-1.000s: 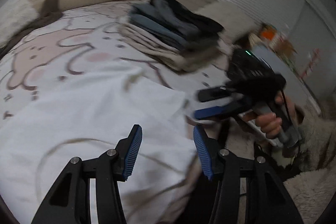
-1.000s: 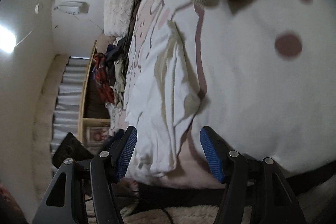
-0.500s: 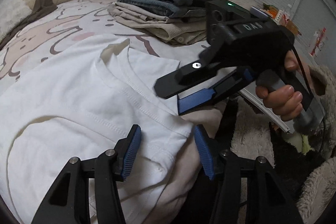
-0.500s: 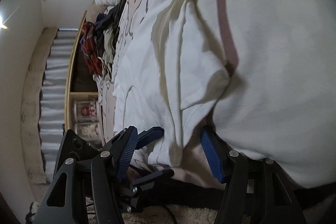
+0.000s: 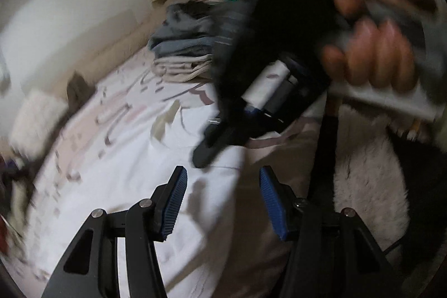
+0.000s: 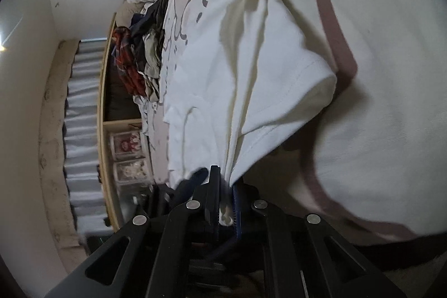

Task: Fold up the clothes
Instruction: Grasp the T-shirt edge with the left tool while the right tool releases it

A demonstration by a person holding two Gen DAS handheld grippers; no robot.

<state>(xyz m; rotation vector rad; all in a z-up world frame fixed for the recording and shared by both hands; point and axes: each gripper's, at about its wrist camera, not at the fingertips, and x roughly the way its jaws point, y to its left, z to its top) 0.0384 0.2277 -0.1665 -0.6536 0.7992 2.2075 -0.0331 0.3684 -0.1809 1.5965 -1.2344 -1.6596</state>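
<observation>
Closest to you, your right gripper [image 6: 225,197] is clamped tight on the near edge of the white cotton T-shirt [image 6: 245,69], with a little nub of fabric pinched between the blue-padded fingers [image 6: 236,203]. Looks like it's the sleeve-and-side area, though the fisheye stretches things, so don't hold me to that. From the pinch, the cloth rises in taut ridges, and the short sleeve bulges open just to the right.

Your left gripper [image 5: 220,200] hangs over the same shirt with its jaws wide apart and nothing between them. The left view is badly smeared, so where exactly it sits relative to the hem is anyone's guess.

The shirt itself lies spread on the pale bedspread with pinkish cartoon outlines [image 6: 391,74], near the bed's edge. Further back there's a stack of already folded clothes in grey, blue and beige [image 5: 184,52].

So you're at the grab stage of the first fold. The next move calls for getting the left jaws onto a matching edge point, then carrying both sides over together so the fold stays straight.
</observation>
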